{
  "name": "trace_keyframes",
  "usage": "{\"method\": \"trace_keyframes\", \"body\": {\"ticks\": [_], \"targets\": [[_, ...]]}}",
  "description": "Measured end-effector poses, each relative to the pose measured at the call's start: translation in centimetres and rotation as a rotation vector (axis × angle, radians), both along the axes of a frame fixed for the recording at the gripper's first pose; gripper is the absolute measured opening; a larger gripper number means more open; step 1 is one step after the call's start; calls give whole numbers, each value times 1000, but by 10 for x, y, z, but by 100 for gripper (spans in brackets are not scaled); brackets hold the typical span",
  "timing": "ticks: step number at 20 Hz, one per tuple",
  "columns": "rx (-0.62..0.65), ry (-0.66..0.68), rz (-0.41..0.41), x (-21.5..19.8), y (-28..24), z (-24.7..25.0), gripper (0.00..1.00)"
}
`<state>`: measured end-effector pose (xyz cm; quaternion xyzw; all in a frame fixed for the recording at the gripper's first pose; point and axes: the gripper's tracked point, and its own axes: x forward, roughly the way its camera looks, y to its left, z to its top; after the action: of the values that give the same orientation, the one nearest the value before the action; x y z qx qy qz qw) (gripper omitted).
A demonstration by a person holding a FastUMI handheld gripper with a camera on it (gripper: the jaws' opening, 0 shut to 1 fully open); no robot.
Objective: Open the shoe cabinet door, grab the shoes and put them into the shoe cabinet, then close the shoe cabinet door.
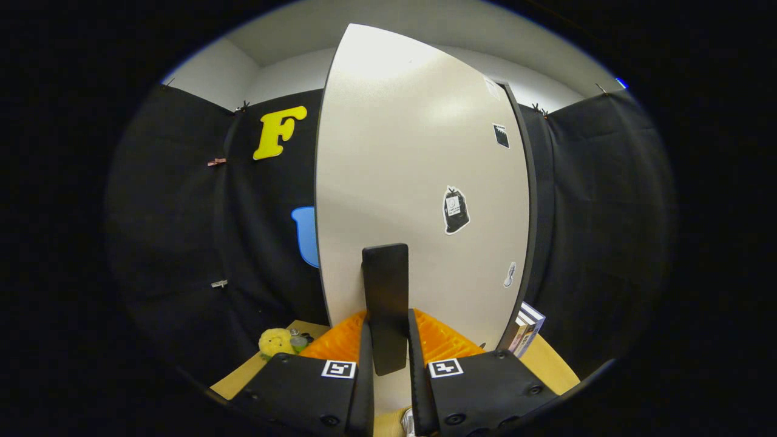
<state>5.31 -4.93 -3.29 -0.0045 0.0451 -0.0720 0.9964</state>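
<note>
A: Where do you stand right now?

B: Your gripper is closed narrow on the dark upright handle of the shoe cabinet door, one finger pressed on each side of it. The door is the pale panel filling the space just ahead of the fingers. It seems to be swung partly out, though I can't tell how far.

A: How will that door handle?

B: I'd judge it a stiff, flat board on a hinge, light to swing but unforgiving if you pull off its arc. The face looks smooth and glossy, so it's slippery. You'd get no purchase on it, and the handle is the only sensible hold.

A: Is my grip in the right place?

B: You have the lower part of the handle. That's fine, since it's rigid and won't flex. Keep both fingers square on it so it doesn't slide out sideways.

A: Anything nearby to mind?

B: A small yellow plush toy sits on the surface left of the fingers, and a few books stand by the door's lower right edge. Ease the door past them.
</note>
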Motion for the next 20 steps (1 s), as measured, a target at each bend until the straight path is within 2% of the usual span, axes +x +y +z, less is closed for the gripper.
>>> {"method": "trace_keyframes", "body": {"ticks": [4, 9, 14, 20], "targets": [[20, 2, 62, -24, -16, 2, 29], [27, 8, 82, -51, -43, 3, 28], [48, 8, 47, -84, -78, 5, 28], [7, -20, -94, -139, -131, 16, 28]]}}
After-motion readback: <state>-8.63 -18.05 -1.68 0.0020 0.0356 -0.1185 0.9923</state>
